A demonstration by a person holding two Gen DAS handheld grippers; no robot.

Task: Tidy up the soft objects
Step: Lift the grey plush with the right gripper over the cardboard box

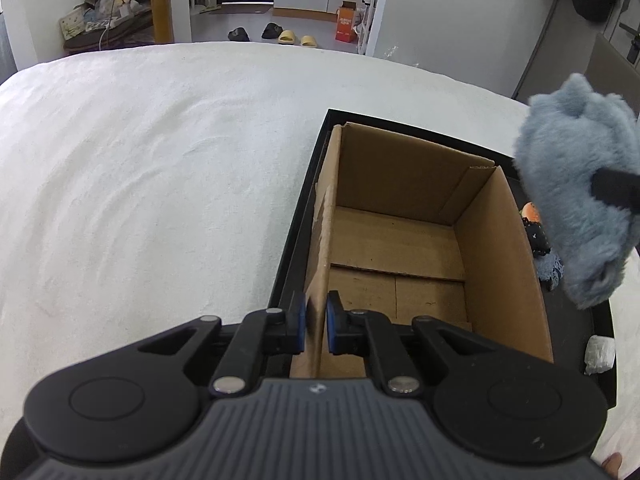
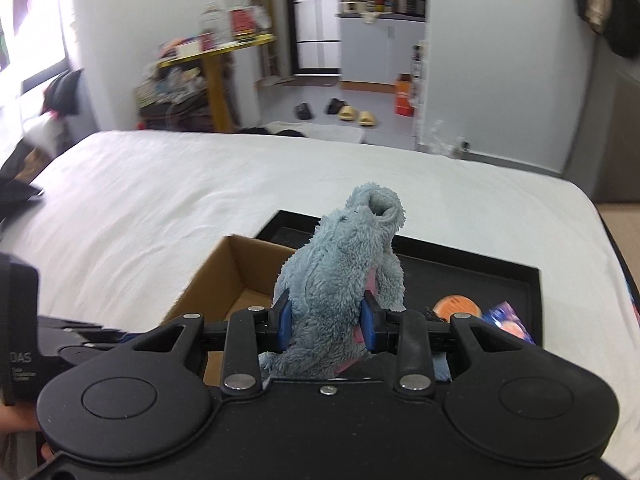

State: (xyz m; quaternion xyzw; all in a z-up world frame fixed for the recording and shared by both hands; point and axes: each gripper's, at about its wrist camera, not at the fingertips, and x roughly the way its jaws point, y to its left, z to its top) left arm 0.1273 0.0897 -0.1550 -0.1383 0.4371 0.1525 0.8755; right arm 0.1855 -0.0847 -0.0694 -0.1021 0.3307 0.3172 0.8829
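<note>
An open cardboard box (image 1: pixel 400 236) stands in a black tray (image 1: pixel 304 216) on a white bed. My left gripper (image 1: pixel 316 326) is shut on the box's near left wall. A fluffy blue-grey plush toy (image 2: pixel 340 276) with pink patches is clamped between the pads of my right gripper (image 2: pixel 326 326), held in the air above the tray (image 2: pixel 472 276) and to the right of the box (image 2: pixel 236 280). In the left wrist view the same toy (image 1: pixel 580 200) hangs at the right edge, above the tray's right part, with a black finger (image 1: pixel 614 186) pressed into its fur.
In the tray, right of the box, lie an orange-and-black soft thing (image 1: pixel 532 226), a blue cloth (image 1: pixel 550 270) and a white crumpled piece (image 1: pixel 600 354). An orange round item (image 2: pixel 458 306) and a purple packet (image 2: pixel 508 320) show too. The white bed (image 1: pixel 140 184) spreads left and beyond.
</note>
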